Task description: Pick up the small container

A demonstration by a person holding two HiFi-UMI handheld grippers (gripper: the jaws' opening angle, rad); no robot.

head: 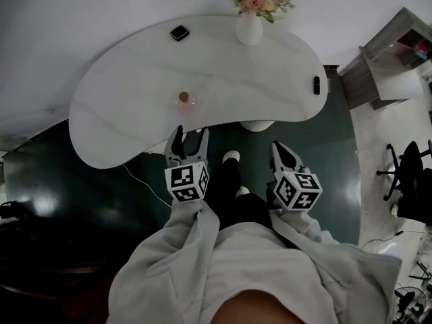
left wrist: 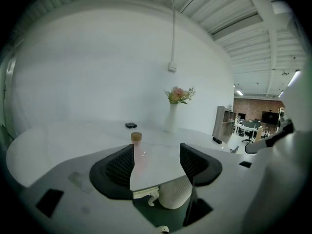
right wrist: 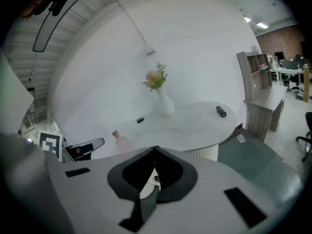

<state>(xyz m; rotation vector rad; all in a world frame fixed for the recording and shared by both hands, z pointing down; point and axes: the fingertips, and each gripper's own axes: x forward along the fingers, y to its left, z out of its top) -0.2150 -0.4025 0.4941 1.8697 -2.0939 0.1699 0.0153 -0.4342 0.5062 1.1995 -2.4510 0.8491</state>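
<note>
Left gripper view looks straight along my left gripper (left wrist: pixel 156 155). Its two ribbed black jaws stand wide apart with nothing pressed between them. Past the tips, showing in the gap close to the left-hand jaw, is the small container (left wrist: pixel 137 146), upright on the white table (left wrist: pixel 58 145) and well short of my reach. My right gripper (right wrist: pixel 155 151) has its jaws brought together at the tips and carries nothing. In its view the container sits at centre left.

From the head view the container (head: pixel 186 100) stands near the table's near edge, just above my left gripper (head: pixel 190 140) in the frame. It is apart from the flower vase (head: pixel 249 29) at the top.

It is a little pinkish, see-through flask with a rounded belly and a cork-coloured stopper. I judge it light and rigid, with a slick curved wall. It is probably glass, though at this size I cannot be sure, so I treat it as breakable and easy to tip. The best hold looks like the belly below the stopper, jaws level on either side and squeezing gently. A grip on the stopper might only pull it free.
</note>
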